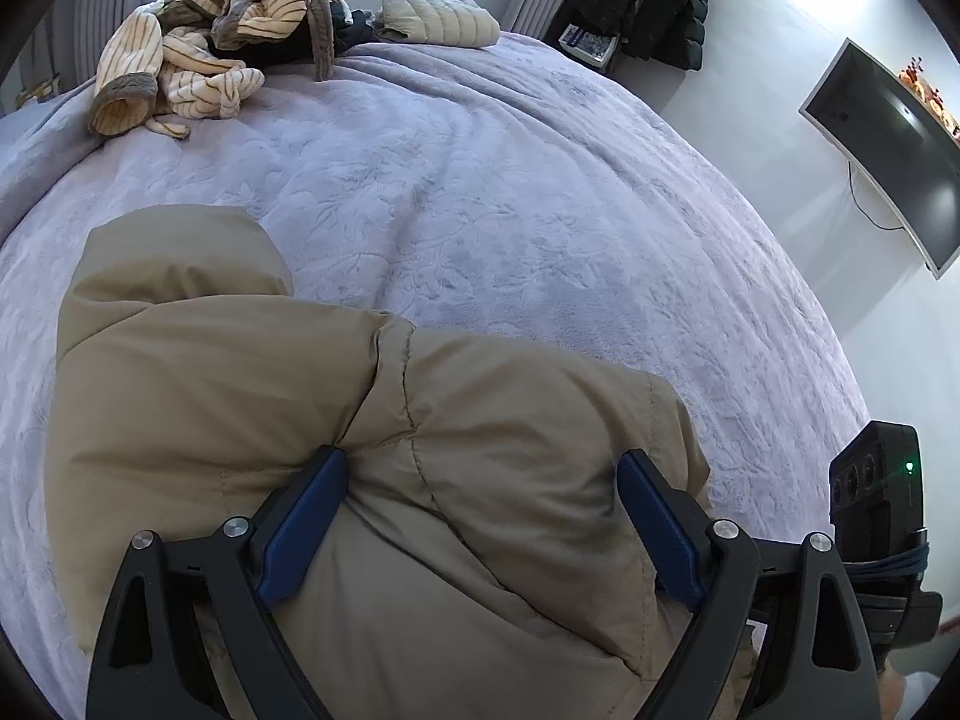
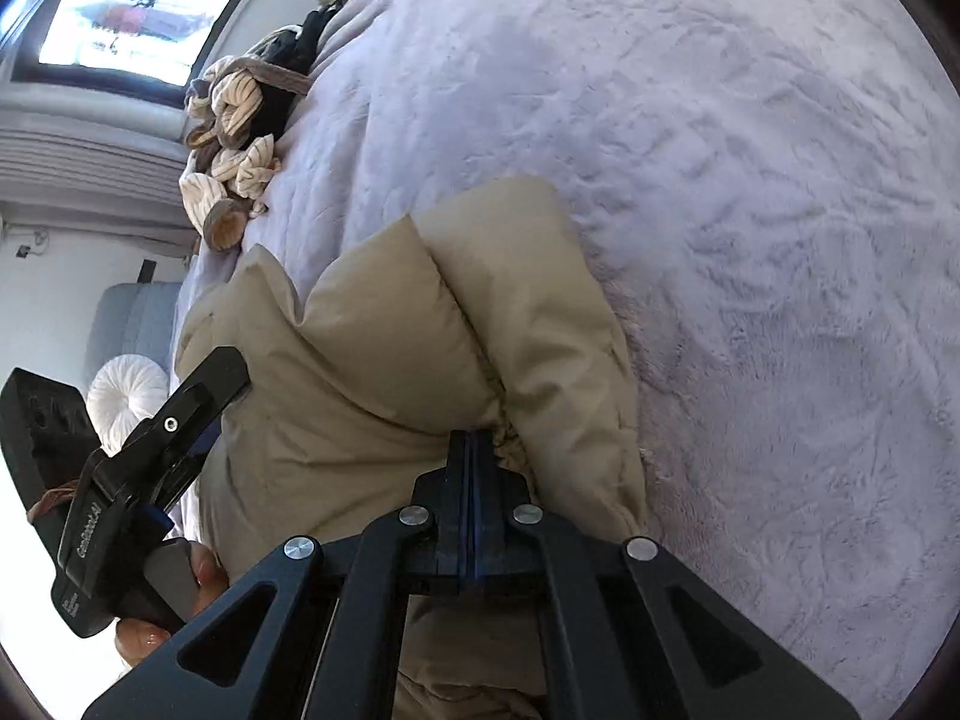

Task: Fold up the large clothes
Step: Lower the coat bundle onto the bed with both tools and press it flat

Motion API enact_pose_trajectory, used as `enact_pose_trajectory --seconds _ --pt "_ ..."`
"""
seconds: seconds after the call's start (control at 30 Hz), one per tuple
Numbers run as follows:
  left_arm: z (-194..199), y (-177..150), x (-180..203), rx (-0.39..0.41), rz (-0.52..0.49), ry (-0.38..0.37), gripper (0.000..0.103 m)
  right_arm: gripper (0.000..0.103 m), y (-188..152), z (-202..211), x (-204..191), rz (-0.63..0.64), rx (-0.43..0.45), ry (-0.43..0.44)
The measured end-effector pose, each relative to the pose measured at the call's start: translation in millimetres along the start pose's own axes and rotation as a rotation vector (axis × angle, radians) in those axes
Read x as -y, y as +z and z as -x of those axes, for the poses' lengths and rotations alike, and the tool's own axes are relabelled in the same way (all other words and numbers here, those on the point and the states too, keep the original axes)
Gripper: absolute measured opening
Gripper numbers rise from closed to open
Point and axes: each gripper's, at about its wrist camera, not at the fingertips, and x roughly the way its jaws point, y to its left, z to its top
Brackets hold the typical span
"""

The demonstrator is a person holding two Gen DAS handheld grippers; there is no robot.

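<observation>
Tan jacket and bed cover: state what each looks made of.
Tan jacket: likely a smooth, matte woven synthetic shell over padding; it puffs between stitched seams. Bed cover: seemingly plush lilac fleece, with a soft nap and an embossed leafy pattern.

white lettering on left claw (image 2: 198, 414), illegible

Bedspread (image 1: 510, 192) open beyond tan jacket (image 1: 360, 450); clothes pile (image 1: 210, 48) blocks far edge.
</observation>
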Motion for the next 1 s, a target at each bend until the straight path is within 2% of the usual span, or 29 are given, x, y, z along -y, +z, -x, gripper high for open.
enact_pose_trajectory --seconds 0.23,0.4,0.57,0.7,0.77,0.87,1.0 --pt "25.2 6.0 2.3 0.007 0.029 0.008 0.091 0.000 4.3 -6.0 -15.0 0.007 -0.017 -0.017" --pt "57.0 -3.3 -10.1 0.006 0.067 0.055 0.091 0.000 4.9 -3.9 -18.7 0.011 -0.022 -0.024" --pt "89.8 -29.0 -26.0 -0.004 0.096 0.120 0.091 0.003 2.5 1.9 -27.5 0.030 -0.028 -0.042" --pt "113.3 -51.4 -36.0 -0.004 0.123 0.144 0.091 0.004 -1.3 8.1 -35.9 0.054 -0.029 -0.063" --pt "120.4 -60.6 -39.9 -0.010 0.140 0.158 0.091 0.004 -2.2 10.2 -40.2 0.065 -0.027 -0.068" --pt "126.2 -69.6 -45.4 -0.018 0.172 0.178 0.098 0.004 -4.2 12.7 -47.0 0.081 -0.025 -0.074" --pt "133.8 -80.7 -45.9 -0.010 0.182 0.208 0.098 0.004 -7.7 18.4 -56.1 0.109 -0.022 -0.088"
